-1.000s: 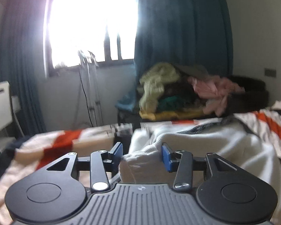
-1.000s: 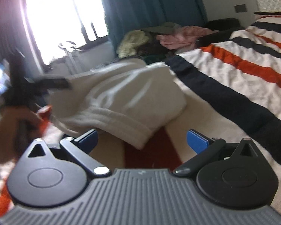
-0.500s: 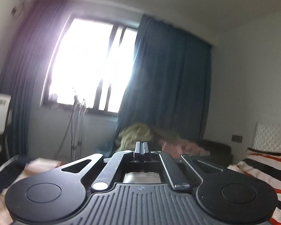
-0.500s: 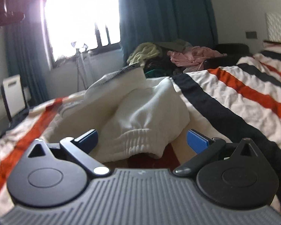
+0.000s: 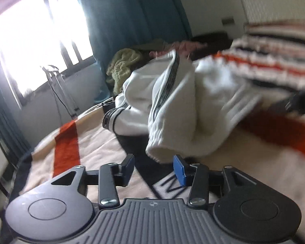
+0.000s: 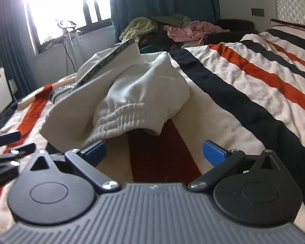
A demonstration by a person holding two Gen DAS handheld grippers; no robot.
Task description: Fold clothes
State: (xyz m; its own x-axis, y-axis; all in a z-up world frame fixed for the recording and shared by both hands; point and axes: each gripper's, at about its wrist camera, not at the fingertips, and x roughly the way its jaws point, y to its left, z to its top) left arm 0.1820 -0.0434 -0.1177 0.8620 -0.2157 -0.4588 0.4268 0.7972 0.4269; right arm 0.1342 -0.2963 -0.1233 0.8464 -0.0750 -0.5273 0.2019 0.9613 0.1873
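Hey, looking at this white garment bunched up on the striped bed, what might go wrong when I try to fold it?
The white garment lies crumpled, layers overlapping, so a pinch at the elastic cuff may catch several layers. The left gripper, whose jaws have just been opening with nothing between them, and the right gripper both sit low over the striped blanket, so closing early could snag that instead.

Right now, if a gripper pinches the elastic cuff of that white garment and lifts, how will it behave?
Probably floppy: the white garment lies bunched in soft folds on the striped blanket, so the rest would likely hang and drag. The gathered elastic cuff looks thick, likely giving a decent pinch. It seems a plush, heavyish knit, so a one-point lift may stretch it.
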